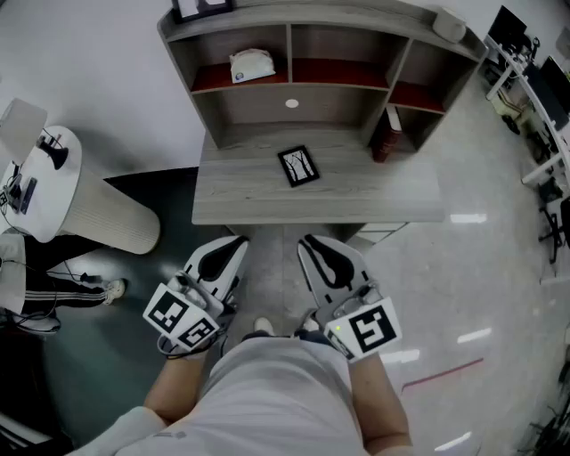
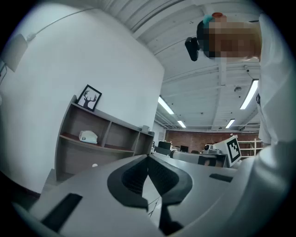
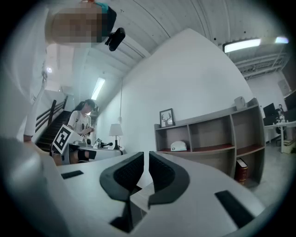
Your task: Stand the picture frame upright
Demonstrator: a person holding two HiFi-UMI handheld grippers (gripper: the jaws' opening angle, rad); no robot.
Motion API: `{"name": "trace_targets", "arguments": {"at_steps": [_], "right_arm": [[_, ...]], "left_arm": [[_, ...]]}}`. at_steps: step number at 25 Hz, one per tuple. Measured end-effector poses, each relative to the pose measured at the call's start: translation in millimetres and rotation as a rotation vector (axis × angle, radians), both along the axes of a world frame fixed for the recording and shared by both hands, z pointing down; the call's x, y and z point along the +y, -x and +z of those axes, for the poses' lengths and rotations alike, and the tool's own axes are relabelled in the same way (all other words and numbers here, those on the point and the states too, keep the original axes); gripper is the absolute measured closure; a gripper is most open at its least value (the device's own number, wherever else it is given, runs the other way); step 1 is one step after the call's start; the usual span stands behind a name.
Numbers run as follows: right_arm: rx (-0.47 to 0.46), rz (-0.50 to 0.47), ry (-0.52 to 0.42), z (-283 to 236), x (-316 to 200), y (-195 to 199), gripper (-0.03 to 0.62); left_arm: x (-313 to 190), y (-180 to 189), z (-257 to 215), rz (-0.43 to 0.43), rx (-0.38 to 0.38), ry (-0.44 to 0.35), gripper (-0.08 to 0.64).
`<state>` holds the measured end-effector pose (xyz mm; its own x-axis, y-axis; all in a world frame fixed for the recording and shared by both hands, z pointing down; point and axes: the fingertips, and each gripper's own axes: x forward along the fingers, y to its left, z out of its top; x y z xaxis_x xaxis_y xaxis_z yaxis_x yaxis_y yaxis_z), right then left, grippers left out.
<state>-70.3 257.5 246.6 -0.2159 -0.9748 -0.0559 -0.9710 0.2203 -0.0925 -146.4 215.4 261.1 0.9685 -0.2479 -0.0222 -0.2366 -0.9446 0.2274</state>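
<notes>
Closest in are the two grippers, held low in front of the person's body and short of the counter. The left gripper and right gripper both have their jaws pressed together with nothing between them, so neither has hold of anything. The picture frame lies flat and face up around the middle of the counter, turned a bit crooked, in front of the middle cubby of the shelf unit. A red book stands off to its right, near it but not touching. A deer print already stands on top of the shelf unit, so don't mix that one up with the task frame. Looks to me like the job hasn't really started and this is the reach-in stage. My take on doing it well: open one set of jaws on the way in, come down on one edge of the frame and pinch just the border, not the glass. Then tip it up slowly, pivoting on the opposite edge so it doesn't skid across the wood. I'd keep the other gripper shut and use it as a stop behind the frame. Can't tell from here whether it has a back stand, so I'd let go gently and check that it stays up.
</notes>
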Motion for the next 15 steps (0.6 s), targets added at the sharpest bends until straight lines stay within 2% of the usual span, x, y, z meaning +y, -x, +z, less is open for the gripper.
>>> {"name": "trace_targets", "arguments": {"at_steps": [6, 15], "right_arm": [[0.011, -0.004, 0.026, 10.9, 10.8, -16.8, 0.546], [-0.088, -0.023, -0.029, 9.9, 35.4, -57.5, 0.545]], "left_arm": [[6.6, -8.1, 4.3, -0.017, -0.018, -0.015, 0.545], [16.4, -25.7, 10.0, -0.076, -0.049, -0.027, 0.545]]}}
